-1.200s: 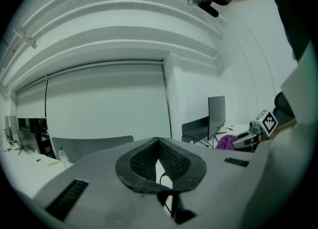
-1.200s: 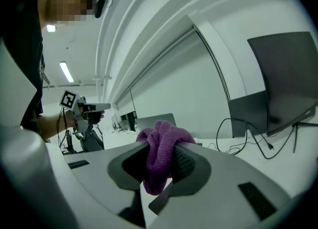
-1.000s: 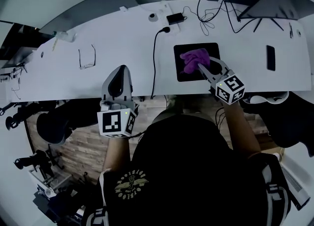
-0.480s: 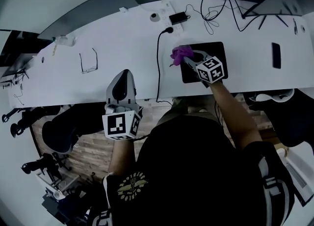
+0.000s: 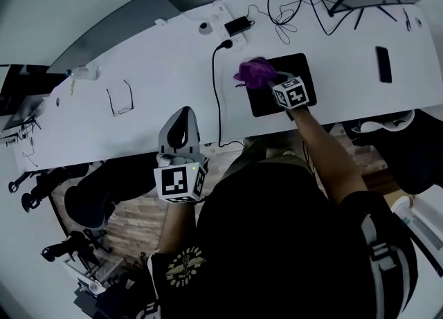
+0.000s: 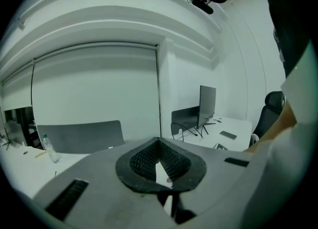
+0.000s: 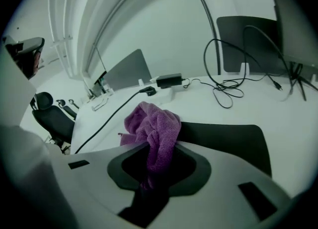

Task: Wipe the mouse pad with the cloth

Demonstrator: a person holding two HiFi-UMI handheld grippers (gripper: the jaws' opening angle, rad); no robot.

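cloth: purple, bunched, at pad's left edge | mouse pad: black, flat, rectangular

Person wore a black shirt, yellow emblem at the shirt's left, white-striped sleeves. The left gripper and right gripper were grey, with black-marked white cubes.

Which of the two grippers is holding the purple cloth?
The right gripper, clamped on the purple cloth at the black mouse pad's edge; the left gripper is shut and empty.

Two in hand: left hand-held gripper, right hand-held gripper. One cloth, one mouse pad, one pair of glasses, one phone, one table.
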